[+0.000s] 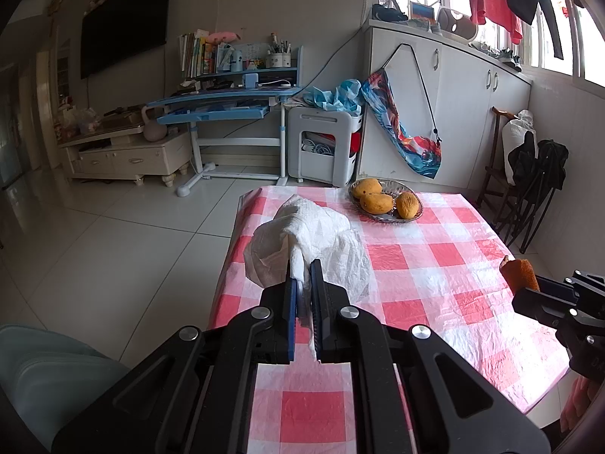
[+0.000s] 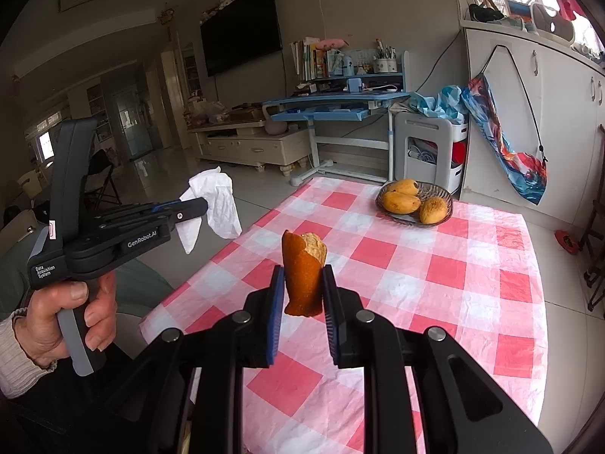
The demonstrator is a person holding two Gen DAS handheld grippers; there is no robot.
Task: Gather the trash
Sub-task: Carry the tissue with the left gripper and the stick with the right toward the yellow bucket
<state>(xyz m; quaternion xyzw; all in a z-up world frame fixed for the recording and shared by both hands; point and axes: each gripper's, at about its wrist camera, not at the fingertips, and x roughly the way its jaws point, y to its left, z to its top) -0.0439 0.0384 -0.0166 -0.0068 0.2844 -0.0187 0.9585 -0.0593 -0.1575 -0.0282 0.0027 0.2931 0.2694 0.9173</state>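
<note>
Biggest thing here is the worktop covered in a red-and-white checked plastic tablecloth (image 1: 435, 261), sitting in a living room with pale glossy floor tiles (image 1: 124, 227). Behind it there's a blue kids' study desk stacked with books (image 1: 230, 94) and a black wall-mounted TV (image 1: 124, 26), plus a run of white cabinets under the window (image 1: 465, 87).

At the far end of the worktop sits a shallow glass fruit bowl (image 2: 435, 193) holding three yellow-orange mangoes (image 2: 401, 202), well apart from both grippers.

Then the trash. The black left gripper with blue pads (image 1: 304, 280) has its jaws closed right down on a crumpled white paper napkin (image 1: 314, 234), which bunches up and fans out past the fingertips. In the right wrist view you can see it's held up in the air, off the left edge of the worktop and over the floor, with the person's left hand (image 2: 72, 314) wrapped around the handle, a cream knit cuff (image 2: 15, 355) at the wrist.

The black right gripper with blue pads (image 2: 302, 283) has its jaws only a little way apart, pinching an orange piece of fruit peel (image 2: 302, 268) that stands upright between the pads, pale inner side showing at the torn top. It's lifted clear above the tablecloth, near the close end of the worktop.
</note>
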